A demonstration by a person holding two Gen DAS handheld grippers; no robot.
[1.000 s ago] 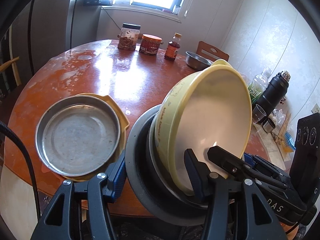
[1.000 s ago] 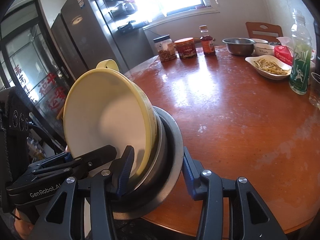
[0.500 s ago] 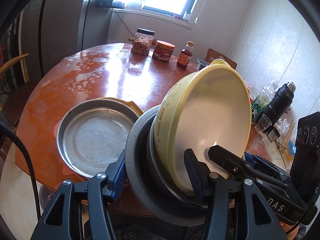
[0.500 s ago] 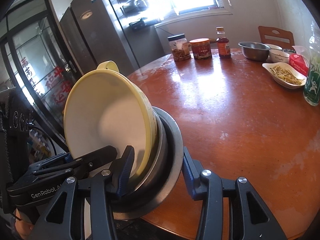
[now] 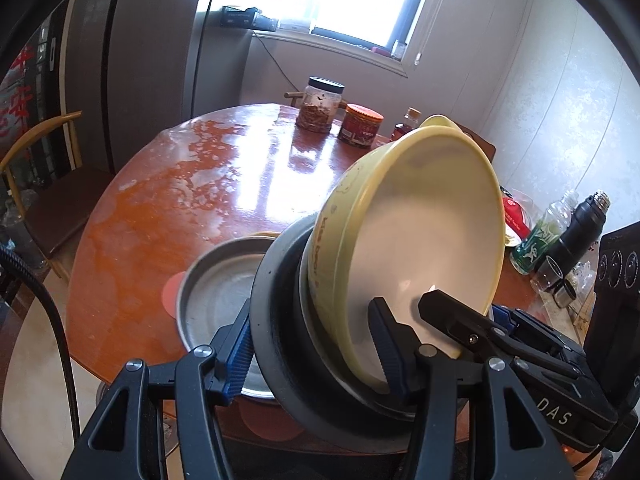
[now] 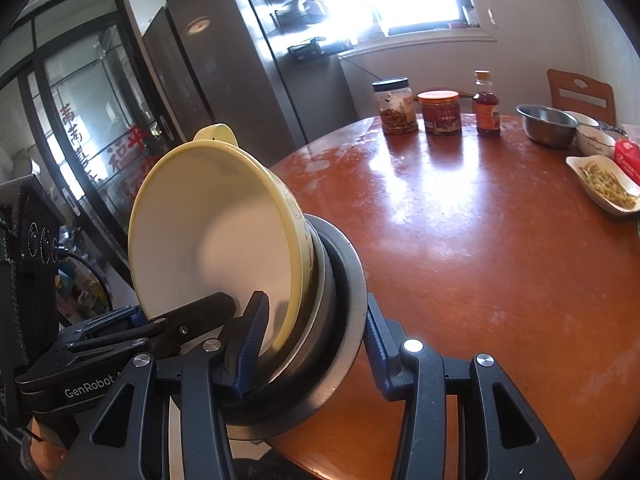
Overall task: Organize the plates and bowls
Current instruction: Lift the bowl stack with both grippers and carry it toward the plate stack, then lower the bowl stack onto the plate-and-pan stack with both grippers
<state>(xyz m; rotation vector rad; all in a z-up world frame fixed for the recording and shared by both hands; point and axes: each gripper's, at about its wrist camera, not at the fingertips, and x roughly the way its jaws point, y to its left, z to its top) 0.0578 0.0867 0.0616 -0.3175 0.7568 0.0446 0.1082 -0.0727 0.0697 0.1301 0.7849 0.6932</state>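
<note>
While both of your grippers bite on the same nested stack, note the hold: your left gripper (image 5: 316,344) has its jaws clamped across the rims, one blue pad on the outer face of the dark metal pan (image 5: 276,320), the other inside the yellow bowl (image 5: 416,240). Your right gripper (image 6: 316,340) grips the opposite edge the same way, one pad inside the yellow bowl (image 6: 212,232) and one against the back of the dark metal pan (image 6: 344,280). The other gripper's black body shows at the frame edge in each view.

Stack is tipped up on edge, bowl mouth facing the cameras, its handle loop at the top. A thinner metal dish appears to sit between bowl and pan; hard to tell exactly.

Left view: the stack sits just over the near edge of the round red-brown table (image 5: 192,184). Beside and partly behind it lies a flat steel plate (image 5: 220,292) on the tabletop, with something yellow under its far rim.

Farther out: two jars (image 6: 396,108) and a sauce bottle (image 6: 486,106) at the far side, a steel bowl (image 6: 546,124) and a dish of food (image 6: 604,184) to the right.
</note>
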